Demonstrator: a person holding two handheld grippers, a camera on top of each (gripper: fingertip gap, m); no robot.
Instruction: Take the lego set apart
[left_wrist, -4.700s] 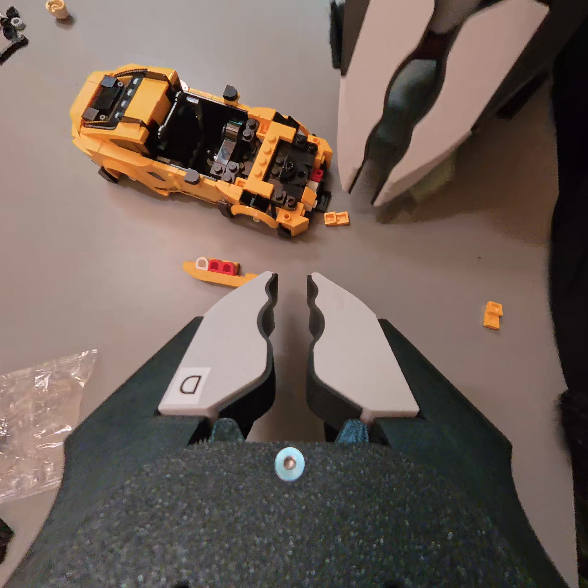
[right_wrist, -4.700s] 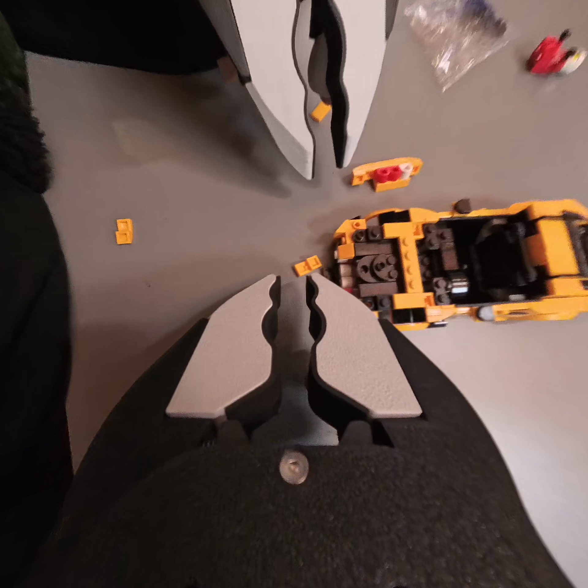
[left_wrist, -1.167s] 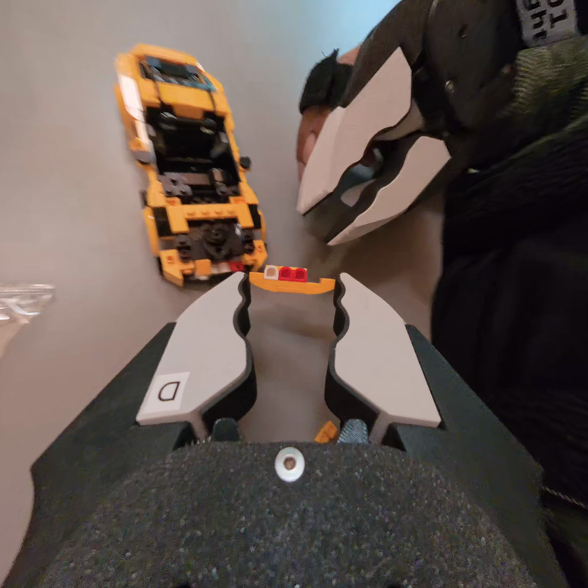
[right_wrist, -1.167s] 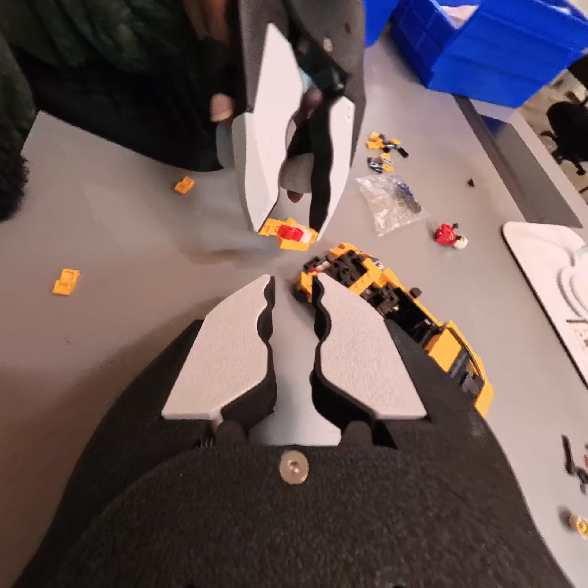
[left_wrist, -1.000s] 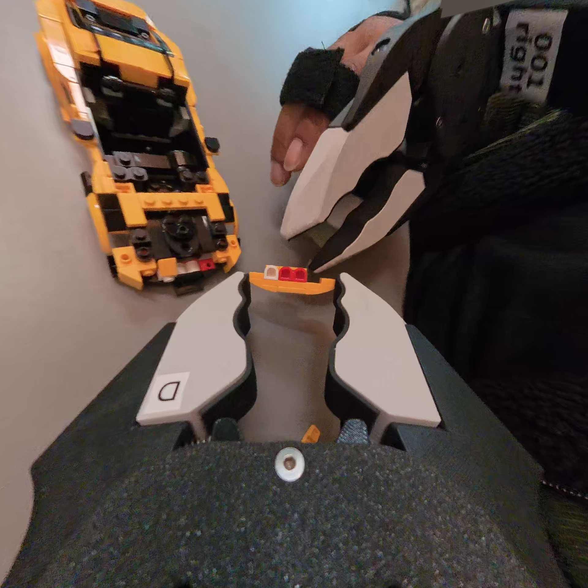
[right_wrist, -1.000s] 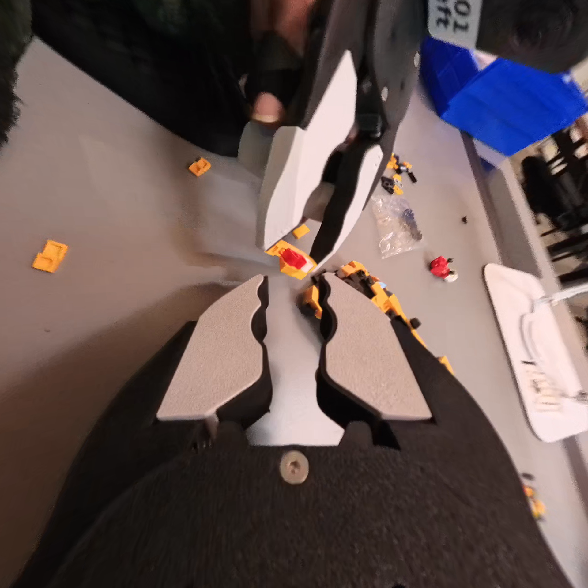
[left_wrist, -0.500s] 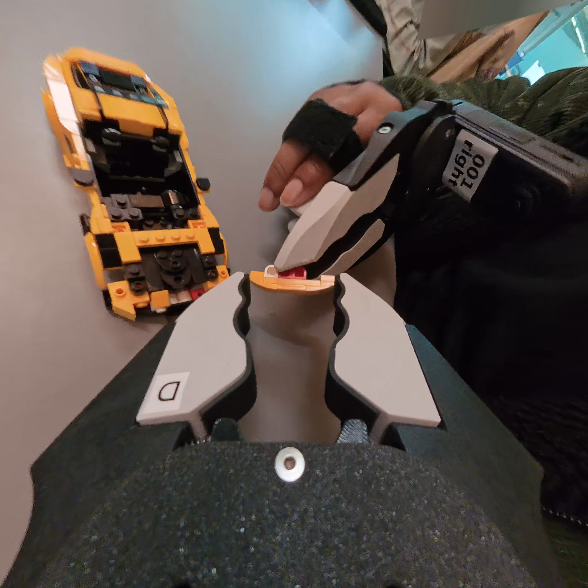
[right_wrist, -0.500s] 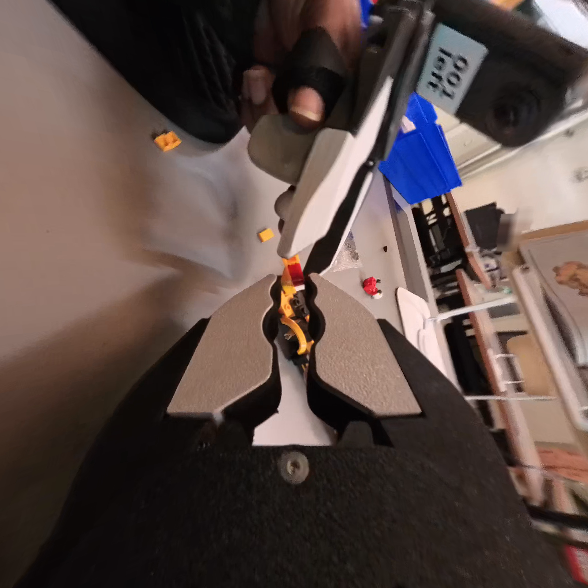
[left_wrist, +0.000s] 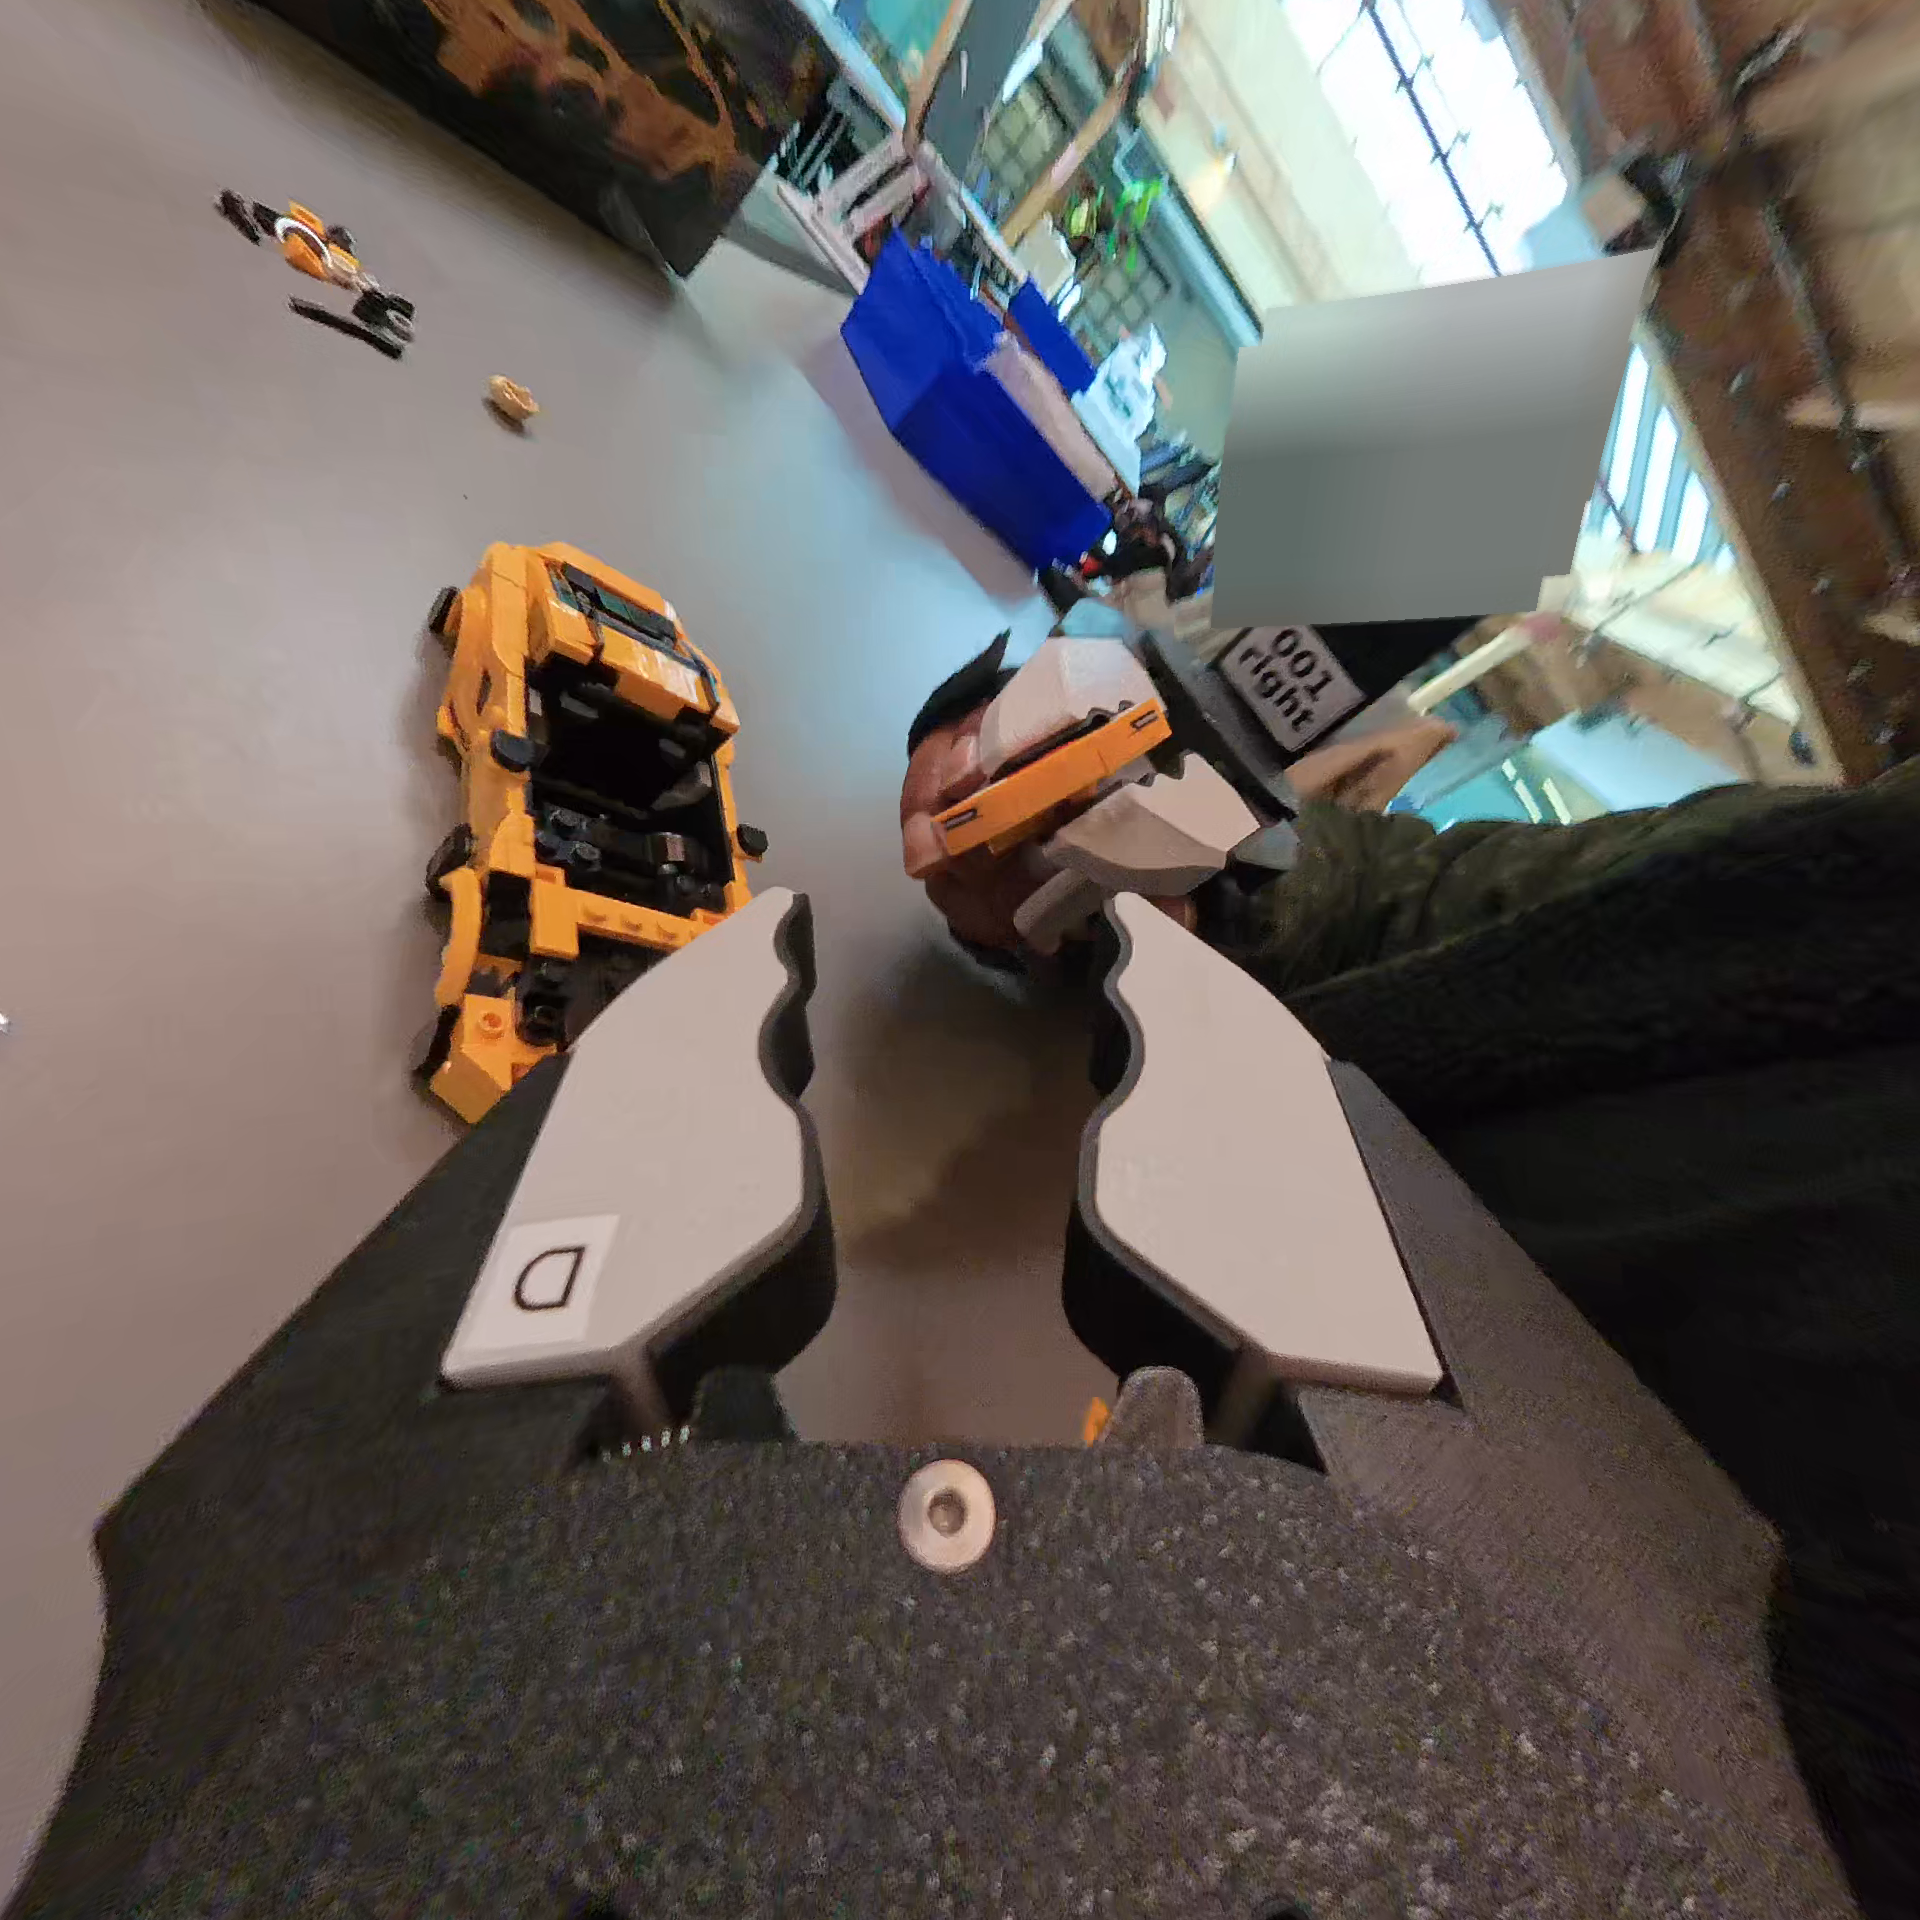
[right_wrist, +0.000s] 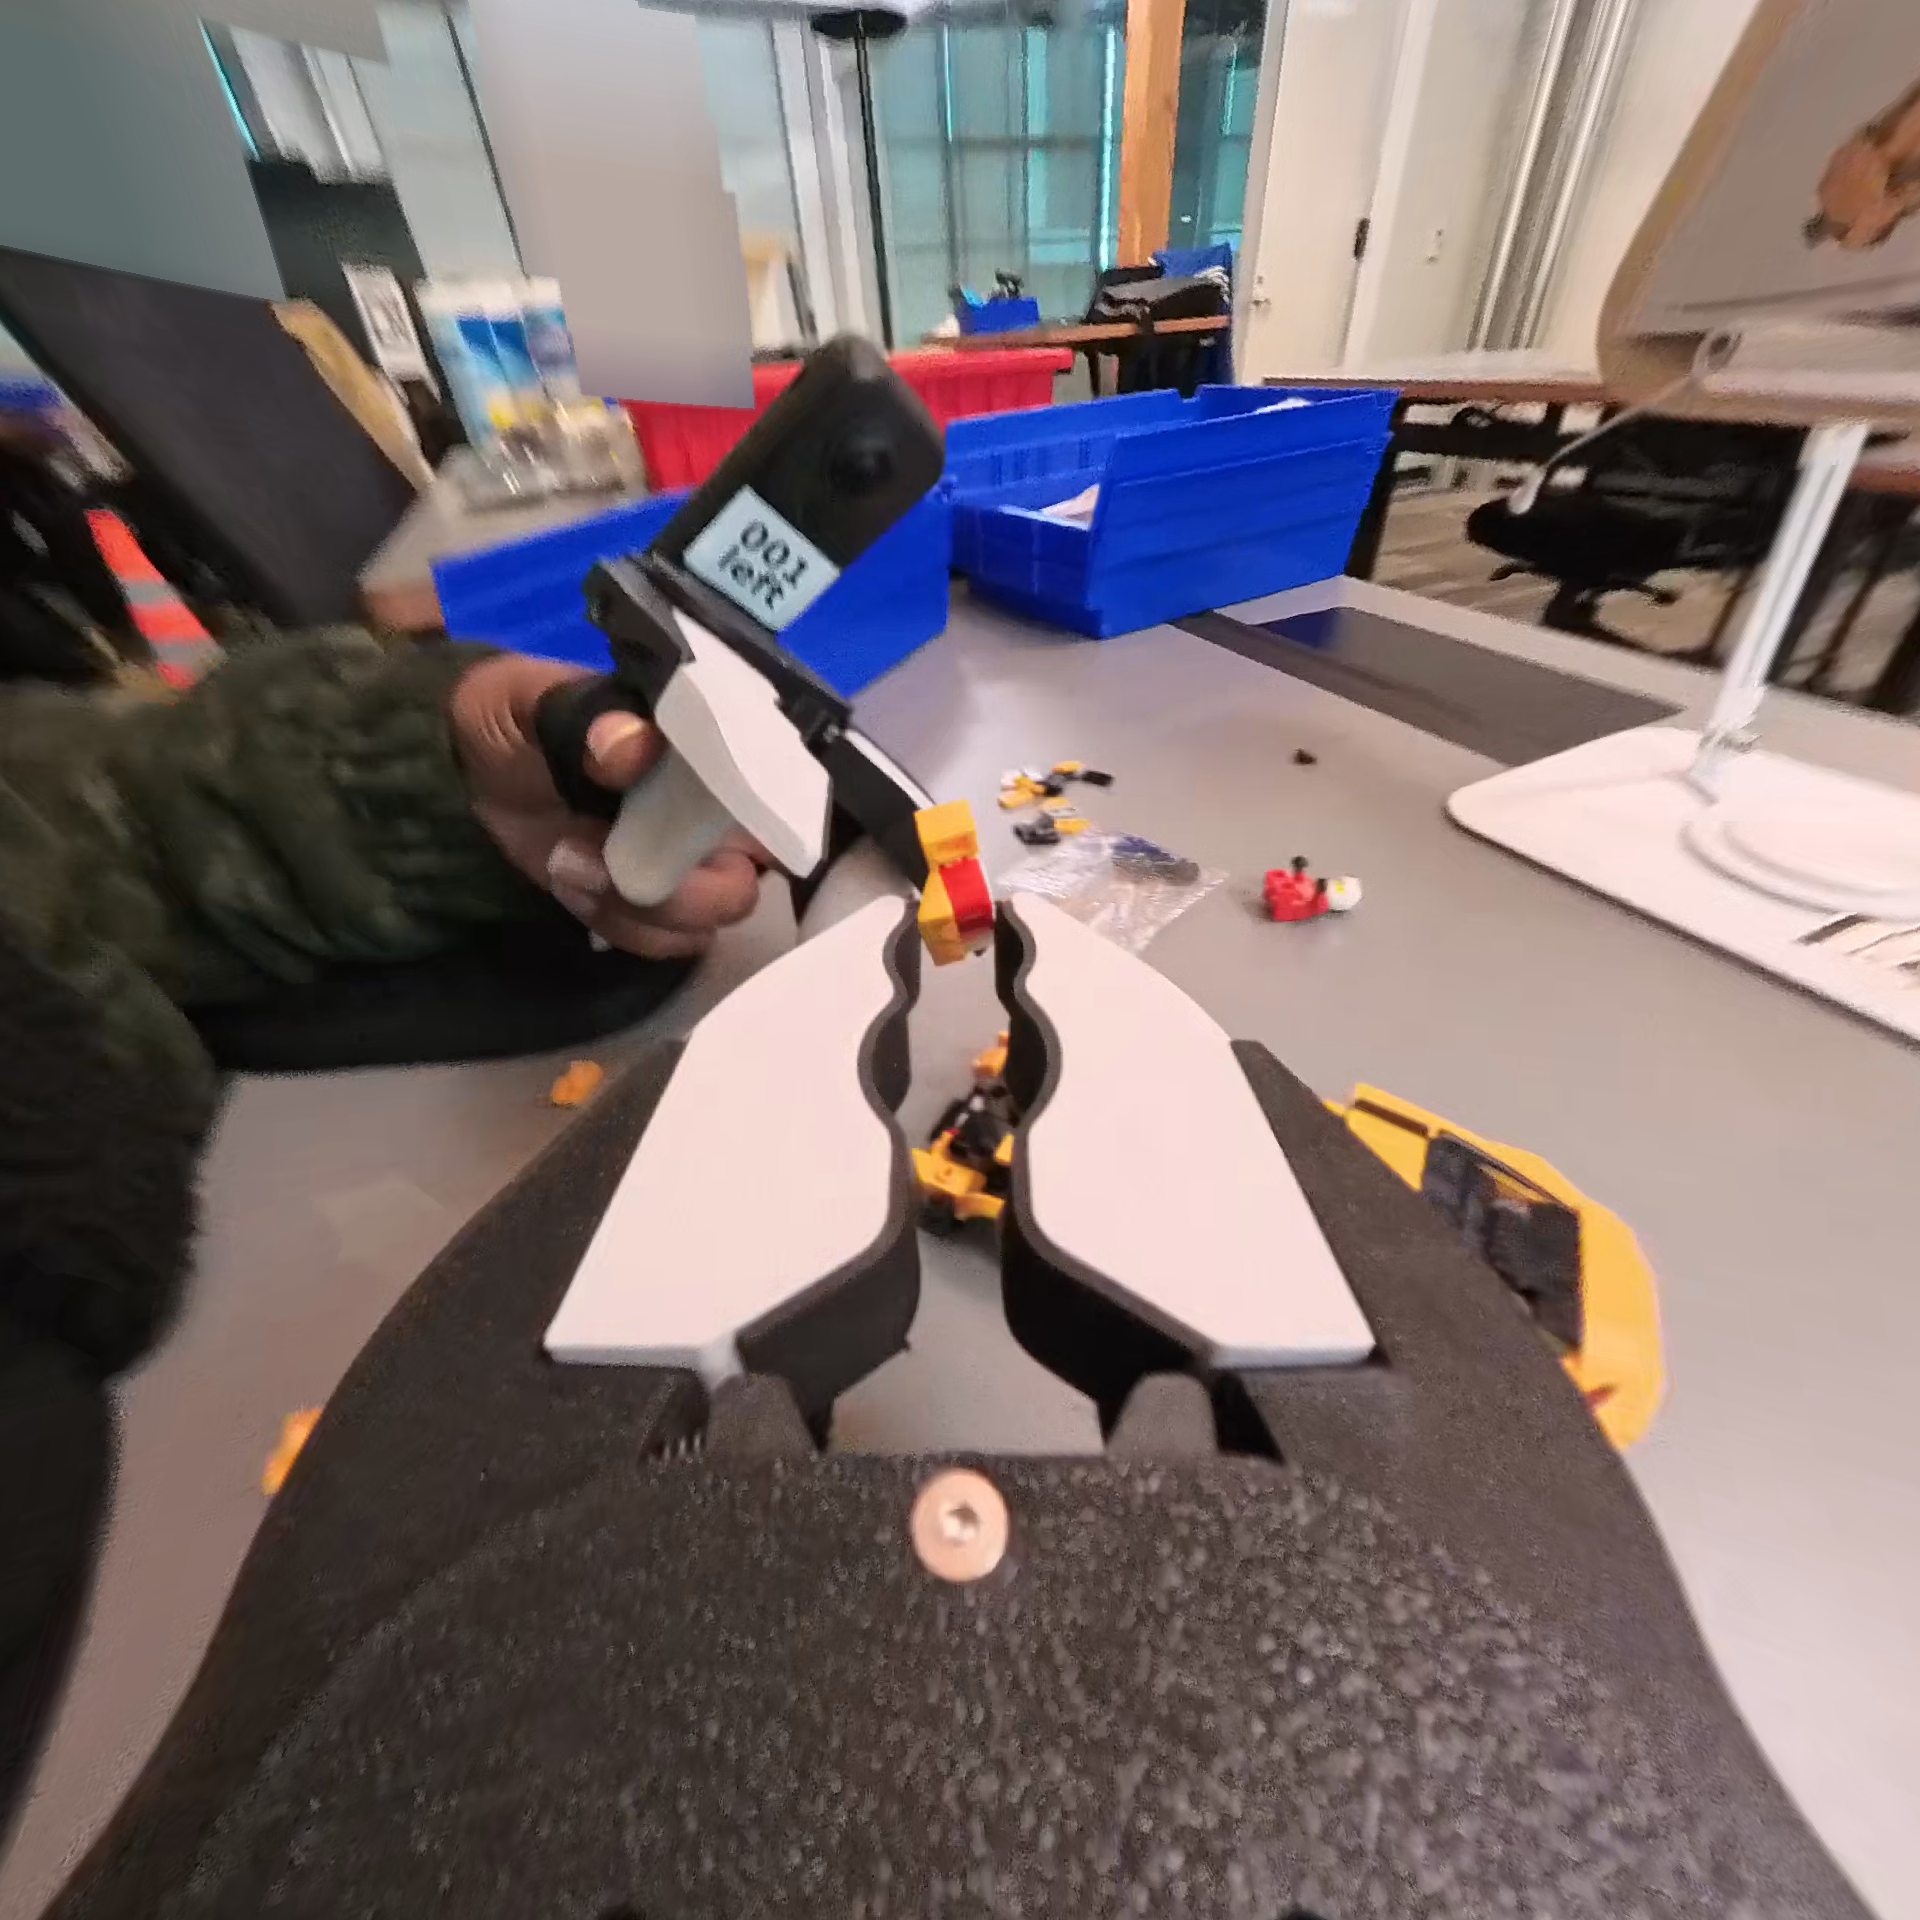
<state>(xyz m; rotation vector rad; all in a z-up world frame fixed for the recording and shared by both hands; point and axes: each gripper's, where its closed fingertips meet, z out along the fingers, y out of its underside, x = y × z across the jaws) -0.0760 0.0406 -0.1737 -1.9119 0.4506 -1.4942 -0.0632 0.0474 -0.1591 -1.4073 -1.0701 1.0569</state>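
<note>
The orange lego car lies on the grey table with its roof off and black inner bricks showing; in the right wrist view it is blurred under my gripper. My right gripper is shut on a small orange strip with red bricks and holds it above the table. In the left wrist view the same strip sits between the right gripper's fingers. My left gripper is open and empty, just below and in front of the strip, to the right of the car.
Blue bins stand at the table's far side. A clear plastic bag, a red piece and loose small parts lie around. A white stand base is at the right. Small orange pieces lie near the person's sleeve. Both grippers' tips are close together, under 4 cm apart.
The left gripper picked the orange strip up from the table. The right gripper closed on it and pulled it up and away, leaving the left gripper empty. Both grippers tilted upward.
</note>
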